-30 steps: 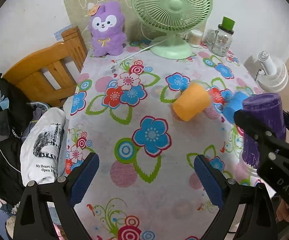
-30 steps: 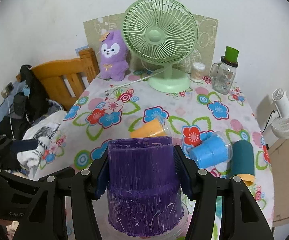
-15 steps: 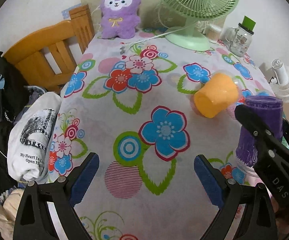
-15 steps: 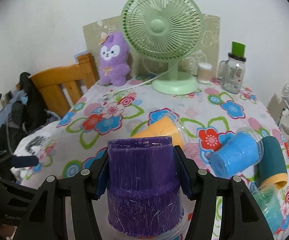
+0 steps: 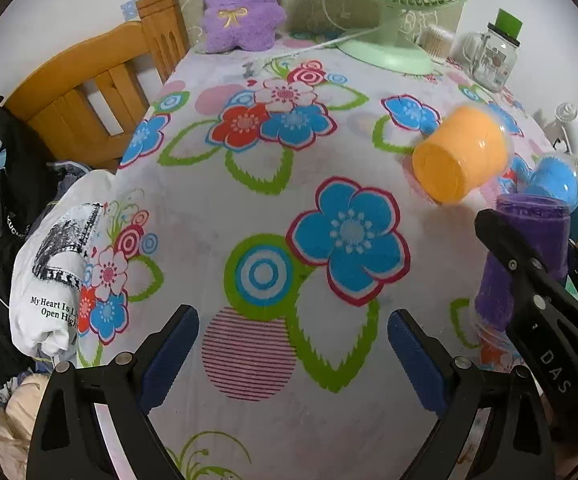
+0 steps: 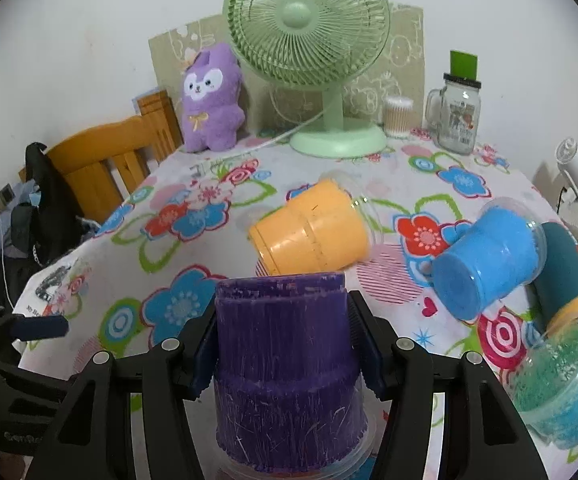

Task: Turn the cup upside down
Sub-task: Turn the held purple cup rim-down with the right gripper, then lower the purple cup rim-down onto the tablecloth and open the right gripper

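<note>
My right gripper (image 6: 285, 340) is shut on a purple cup (image 6: 285, 364), which stands upside down with its clear rim low, near the table's front right; it also shows in the left wrist view (image 5: 525, 264). An orange cup (image 6: 313, 232) lies on its side behind it, base toward me, also seen in the left wrist view (image 5: 461, 152). A blue cup (image 6: 485, 264) lies on its side to the right. My left gripper (image 5: 293, 344) is open and empty above the flowered tablecloth (image 5: 249, 184), left of the purple cup.
A teal cup (image 6: 565, 392) stands at the right, a dark teal cylinder (image 6: 565, 276) lies behind it. A green fan (image 6: 309, 40), purple plush (image 6: 209, 100) and glass jar (image 6: 459, 120) stand at the back. A wooden chair (image 5: 89, 84) with clothes stands left.
Both grippers have lowered and moved forward over the table. The purple cup stays held in the right gripper, upside down. The left gripper stays open.
</note>
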Tool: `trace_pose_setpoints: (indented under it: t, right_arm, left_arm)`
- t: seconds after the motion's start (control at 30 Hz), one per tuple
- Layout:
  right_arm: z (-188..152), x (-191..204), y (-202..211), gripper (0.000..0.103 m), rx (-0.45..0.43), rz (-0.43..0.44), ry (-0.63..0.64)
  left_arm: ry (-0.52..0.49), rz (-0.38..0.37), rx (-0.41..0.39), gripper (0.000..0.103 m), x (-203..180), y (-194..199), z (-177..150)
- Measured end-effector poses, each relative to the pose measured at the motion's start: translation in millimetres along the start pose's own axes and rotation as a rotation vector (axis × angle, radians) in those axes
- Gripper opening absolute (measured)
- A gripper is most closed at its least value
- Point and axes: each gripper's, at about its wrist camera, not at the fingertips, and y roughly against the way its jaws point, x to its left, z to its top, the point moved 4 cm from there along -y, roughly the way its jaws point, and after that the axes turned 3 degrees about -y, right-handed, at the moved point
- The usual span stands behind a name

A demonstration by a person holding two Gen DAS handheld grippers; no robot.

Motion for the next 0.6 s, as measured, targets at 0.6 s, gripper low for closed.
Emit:
trace_pose_setpoints:
  t: [0.6]
  right_arm:
    - [-10.4, 7.2, 14.6, 0.083, 0.190, 0.024, -0.084]
  left_arm:
    - [-0.015, -0.047, 0.110, 0.097, 3.1, 10.5, -18.6]
